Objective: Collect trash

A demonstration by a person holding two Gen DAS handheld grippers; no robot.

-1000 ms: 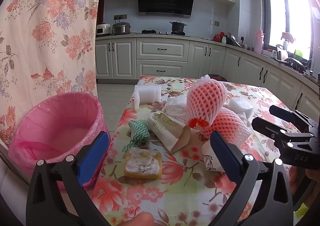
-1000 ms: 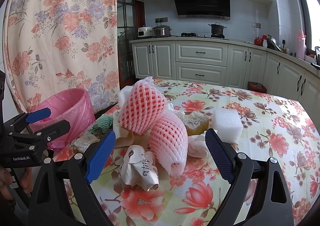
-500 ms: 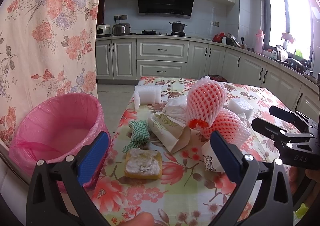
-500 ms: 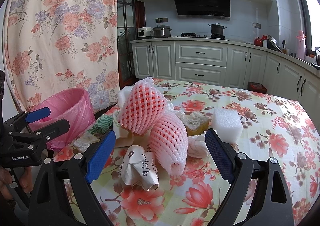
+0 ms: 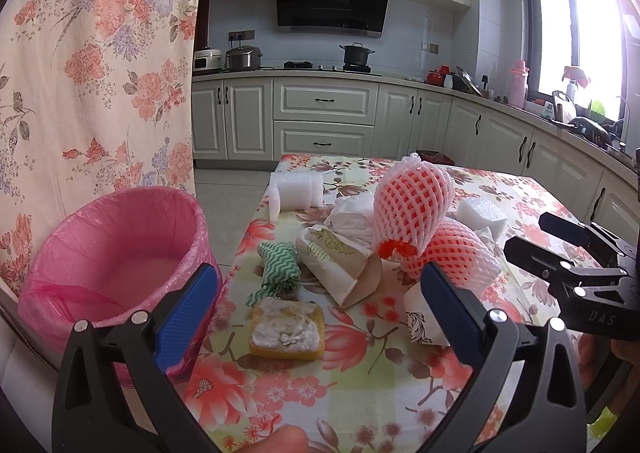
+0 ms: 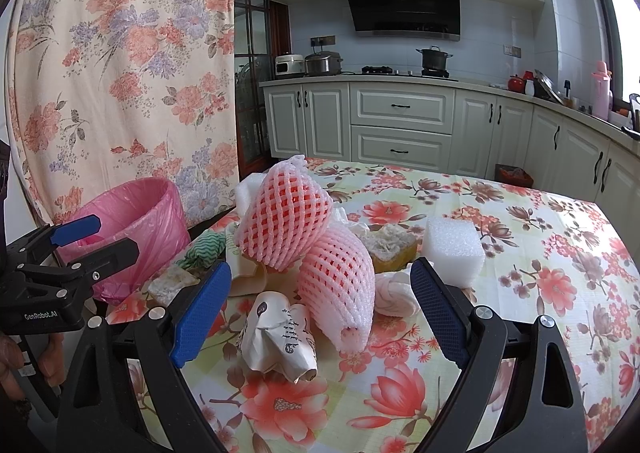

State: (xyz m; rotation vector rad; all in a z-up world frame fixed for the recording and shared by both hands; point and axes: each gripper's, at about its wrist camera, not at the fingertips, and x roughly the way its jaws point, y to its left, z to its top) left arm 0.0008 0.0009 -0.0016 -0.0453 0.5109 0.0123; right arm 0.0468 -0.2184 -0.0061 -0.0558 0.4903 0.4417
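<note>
Trash lies piled on the floral table [image 5: 400, 393]: two pink foam fruit nets [image 5: 412, 201] [image 6: 340, 277], a yellow sponge [image 5: 286, 323], a green zigzag cloth [image 5: 278, 263], crumpled paper bags [image 5: 336, 261] [image 6: 280, 337], white foam blocks [image 5: 296, 189] [image 6: 452, 249] and a twisted tissue [image 6: 394, 295]. A pink-lined bin [image 5: 108, 253] stands left of the table. My left gripper [image 5: 320, 305] is open and empty, just short of the sponge. My right gripper [image 6: 320, 313] is open and empty, around the crumpled paper and the lower net.
A floral curtain [image 5: 100, 65] hangs behind the bin. White kitchen cabinets [image 5: 324, 121] and a counter run along the back and right. Each gripper shows in the other's view, the right one at the right edge [image 5: 576, 265], the left one at the left edge [image 6: 76, 249].
</note>
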